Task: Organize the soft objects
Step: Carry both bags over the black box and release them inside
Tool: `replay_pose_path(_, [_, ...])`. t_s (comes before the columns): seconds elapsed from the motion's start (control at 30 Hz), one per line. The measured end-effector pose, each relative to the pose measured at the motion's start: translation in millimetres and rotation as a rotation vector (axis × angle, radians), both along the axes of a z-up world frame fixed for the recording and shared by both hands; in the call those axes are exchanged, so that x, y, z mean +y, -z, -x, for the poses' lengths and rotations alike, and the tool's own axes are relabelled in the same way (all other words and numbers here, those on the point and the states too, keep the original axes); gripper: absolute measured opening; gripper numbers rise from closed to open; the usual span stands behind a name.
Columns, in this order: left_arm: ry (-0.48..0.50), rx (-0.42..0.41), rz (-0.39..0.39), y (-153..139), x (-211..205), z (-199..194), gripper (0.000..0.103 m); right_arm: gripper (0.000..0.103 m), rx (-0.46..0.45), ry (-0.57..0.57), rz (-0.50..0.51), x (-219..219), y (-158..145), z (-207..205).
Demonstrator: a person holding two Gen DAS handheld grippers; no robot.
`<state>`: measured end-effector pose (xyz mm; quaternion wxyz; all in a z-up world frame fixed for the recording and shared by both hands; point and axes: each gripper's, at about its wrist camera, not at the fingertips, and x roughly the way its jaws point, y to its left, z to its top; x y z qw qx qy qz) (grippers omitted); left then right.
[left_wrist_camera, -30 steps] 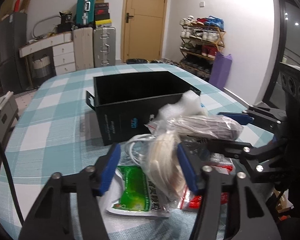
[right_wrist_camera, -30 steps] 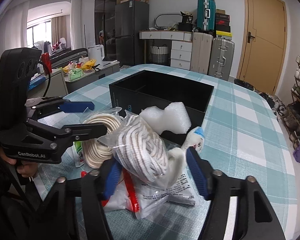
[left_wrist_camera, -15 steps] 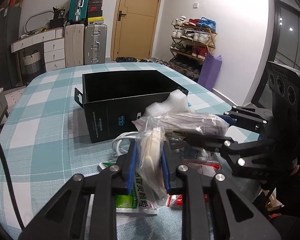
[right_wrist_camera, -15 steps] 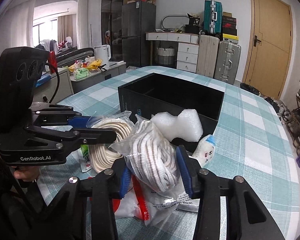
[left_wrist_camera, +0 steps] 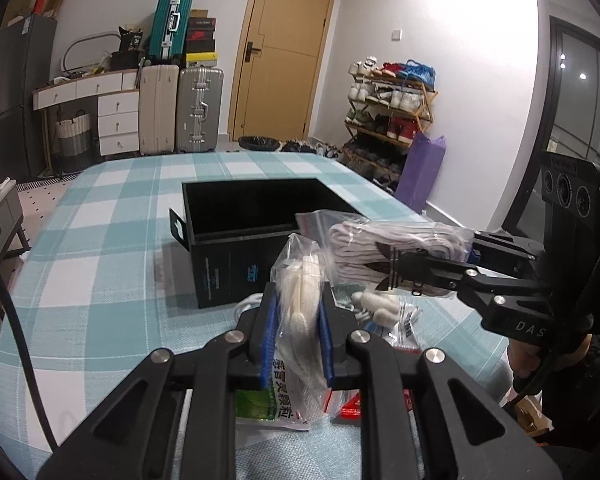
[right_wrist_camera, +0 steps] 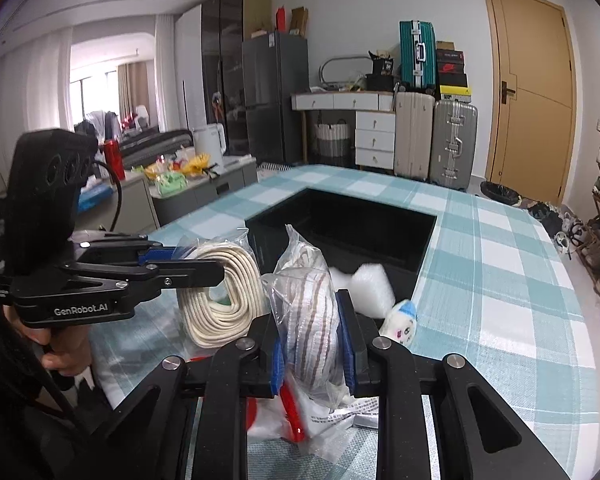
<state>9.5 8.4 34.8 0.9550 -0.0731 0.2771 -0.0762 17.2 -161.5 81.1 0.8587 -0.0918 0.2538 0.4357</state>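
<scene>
Two grippers, both clamped on bagged rope, both pitched down toward the checked table (left_wrist_camera: 100,264). Left gripper (left_wrist_camera: 297,332): jaws pinched in tight, blue pads (left_wrist_camera: 269,336) squeezing a clear bag of cream rope coil (left_wrist_camera: 300,300) that stands up between them; in the right wrist view that coil (right_wrist_camera: 220,300) hangs off the left gripper (right_wrist_camera: 204,270), clear of the tablecloth. Right gripper (right_wrist_camera: 314,340): jaws likewise closed hard on a clear bag of white-and-brown striped rope (right_wrist_camera: 312,312), bag top sticking up past the fingertips. From the left wrist view the right gripper (left_wrist_camera: 432,262) comes in from the right side, holding its bag (left_wrist_camera: 380,248) roughly level, a hand (left_wrist_camera: 540,356) on its handle. Black box (left_wrist_camera: 256,236), open top, sits just ahead of both claws. Below the claws on the table: green sachet (left_wrist_camera: 260,400), white foam piece (right_wrist_camera: 364,284), small plush toy (right_wrist_camera: 400,320), red-and-white packets (right_wrist_camera: 300,420).
</scene>
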Motion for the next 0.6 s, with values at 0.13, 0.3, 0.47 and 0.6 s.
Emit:
replay_pose_path(0.13, [-0.016,-0.03,-0.002,-12,3,3,0.016,0.022,-0.017,0.009,-0.032,-6,-11,2])
replay_pose_path(0.3, [-0.043,-0.065,-0.016,-25,9,1,0.016,0.022,-0.031,0.026,-0.064,-14,-25,2])
replay_pose_path(0.47, [-0.068,-0.103,-0.021,-39,16,-9,0.016,0.022,-0.04,0.053,-0.077,-15,-36,-4])
replay_pose_path(0.6, [-0.088,-0.121,-0.026,-46,22,-20,0.016,0.022,-0.038,0.075,-0.088,-14,-43,-13])
